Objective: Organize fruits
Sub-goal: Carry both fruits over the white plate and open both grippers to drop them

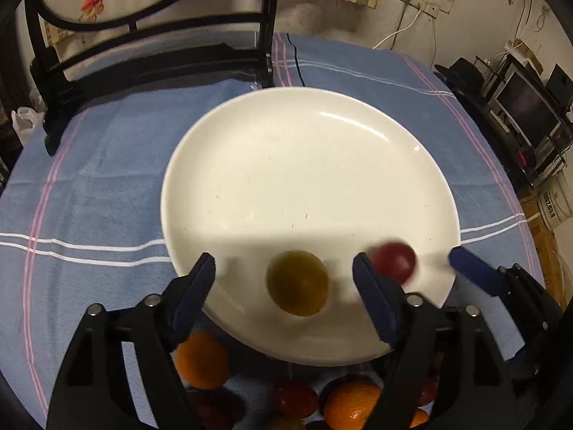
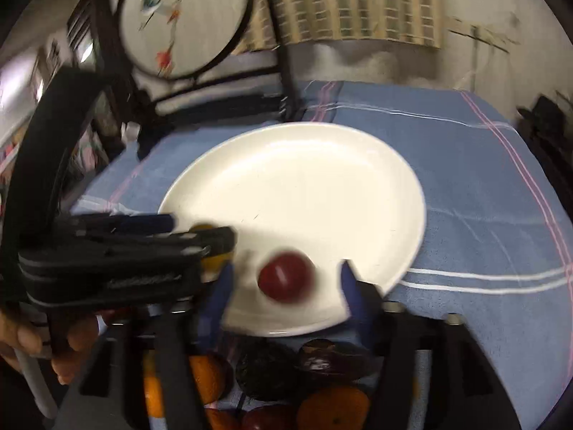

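Observation:
A white plate lies on the blue striped cloth. My left gripper stands open over its near rim, and a blurred yellow-green fruit lies loose on the plate between the fingers, touching neither. To its right a red fruit sits on the plate, beside a blue finger of the right gripper. In the right wrist view my right gripper is open around the red fruit, with gaps on both sides. The left gripper reaches in from the left and hides most of the yellow fruit.
Several oranges, red fruits and dark plums are piled on the cloth just before the plate. A black stand with a round embroidered screen rises behind the plate. A hand holds the left gripper.

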